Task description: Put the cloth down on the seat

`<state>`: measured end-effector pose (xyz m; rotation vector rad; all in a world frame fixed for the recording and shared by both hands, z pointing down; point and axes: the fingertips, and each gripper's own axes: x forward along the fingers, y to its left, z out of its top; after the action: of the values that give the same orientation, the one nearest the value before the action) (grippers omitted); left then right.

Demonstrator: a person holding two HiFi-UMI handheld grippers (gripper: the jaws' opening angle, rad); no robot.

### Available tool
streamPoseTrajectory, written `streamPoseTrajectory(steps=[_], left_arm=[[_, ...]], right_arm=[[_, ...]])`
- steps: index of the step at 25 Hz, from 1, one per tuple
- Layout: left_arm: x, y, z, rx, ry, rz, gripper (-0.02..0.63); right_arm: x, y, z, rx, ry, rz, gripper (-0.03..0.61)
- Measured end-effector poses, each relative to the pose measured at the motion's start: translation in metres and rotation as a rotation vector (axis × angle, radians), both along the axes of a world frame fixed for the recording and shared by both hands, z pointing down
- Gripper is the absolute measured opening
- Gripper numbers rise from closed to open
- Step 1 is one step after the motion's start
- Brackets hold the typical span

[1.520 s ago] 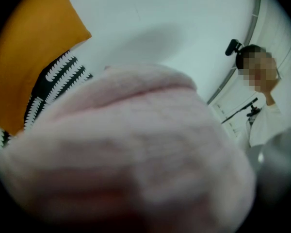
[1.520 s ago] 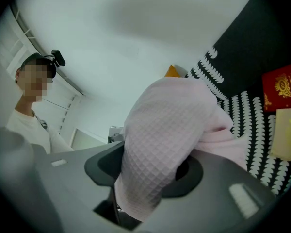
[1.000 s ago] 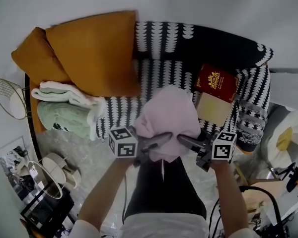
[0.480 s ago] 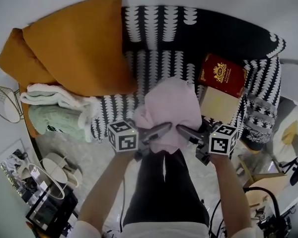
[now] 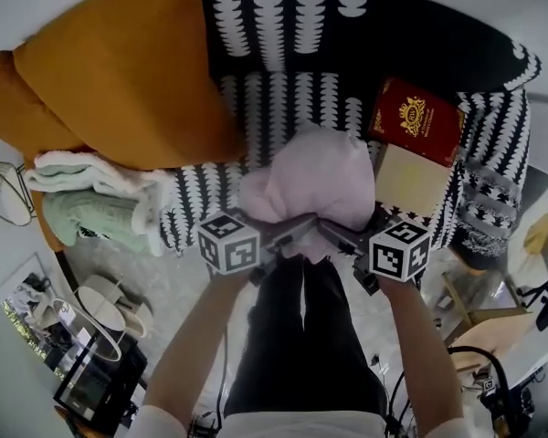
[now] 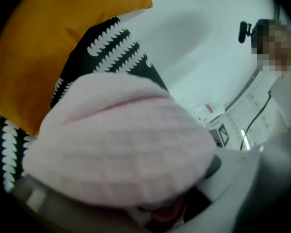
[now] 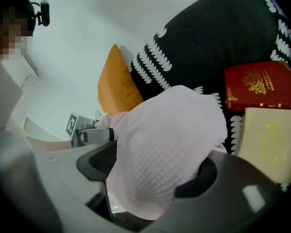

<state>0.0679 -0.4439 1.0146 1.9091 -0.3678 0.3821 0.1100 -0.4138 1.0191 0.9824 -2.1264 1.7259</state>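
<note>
A pink waffle-weave cloth [image 5: 310, 185] lies bunched on the front of the black-and-white patterned seat [image 5: 283, 108]. Both grippers meet at its near edge: my left gripper [image 5: 297, 234] comes in from the left and my right gripper [image 5: 333, 235] from the right. The jaws of both have just been opening, and the cloth still sits between them. In the right gripper view the cloth [image 7: 169, 149] bulges loosely between the spread fingers [image 7: 94, 161]. Seen from the left gripper, the cloth [image 6: 121, 144] covers most of that gripper's jaws.
Two orange cushions [image 5: 119, 71] lean on the seat's left side, with folded green and white towels [image 5: 91, 203] below them. A red book [image 5: 416, 117] and a cream book [image 5: 411, 179] lie on the seat just right of the cloth. A wire basket [image 5: 5, 190] stands at far left.
Both grippers have come down with the cloth onto the seat's front. Their jaws have spread wider, and the cloth has slumped onto the cushion.
</note>
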Motion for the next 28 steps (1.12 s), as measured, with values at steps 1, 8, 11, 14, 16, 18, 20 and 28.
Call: streamPoseTrajectory(steps=[1,8,11,14,16,18,20,28], left_arm=[[-0.003,-0.001,0.004,0.002,-0.016,-0.017,0.408],[-0.017,0.013,0.015,-0.010,-0.074,-0.044,0.446],[-0.022,0.019,0.010,-0.014,-0.087,-0.059,0.446],[-0.024,0.026,-0.001,-0.019,-0.104,-0.074,0.453],[-0.026,0.032,-0.011,-0.026,-0.116,-0.088,0.465],[-0.028,0.037,-0.024,-0.031,-0.129,-0.099,0.472],[-0.030,0.041,-0.038,-0.033,-0.151,-0.107,0.486],[-0.045,0.056,-0.103,-0.069,-0.233,-0.154,0.489]], right_arm=[[0.002,0.001,0.003,-0.009,0.013,0.011,0.360],[0.012,0.015,0.007,-0.019,0.090,0.021,0.405],[0.014,0.019,-0.004,-0.007,0.093,0.041,0.393],[0.012,0.025,-0.019,-0.003,0.093,0.040,0.393],[0.007,0.030,-0.031,0.000,0.087,0.032,0.393],[0.004,0.034,-0.046,0.005,0.082,0.024,0.393],[0.004,0.038,-0.061,0.007,0.086,0.016,0.393],[0.031,0.084,-0.100,-0.133,0.282,-0.116,0.380]])
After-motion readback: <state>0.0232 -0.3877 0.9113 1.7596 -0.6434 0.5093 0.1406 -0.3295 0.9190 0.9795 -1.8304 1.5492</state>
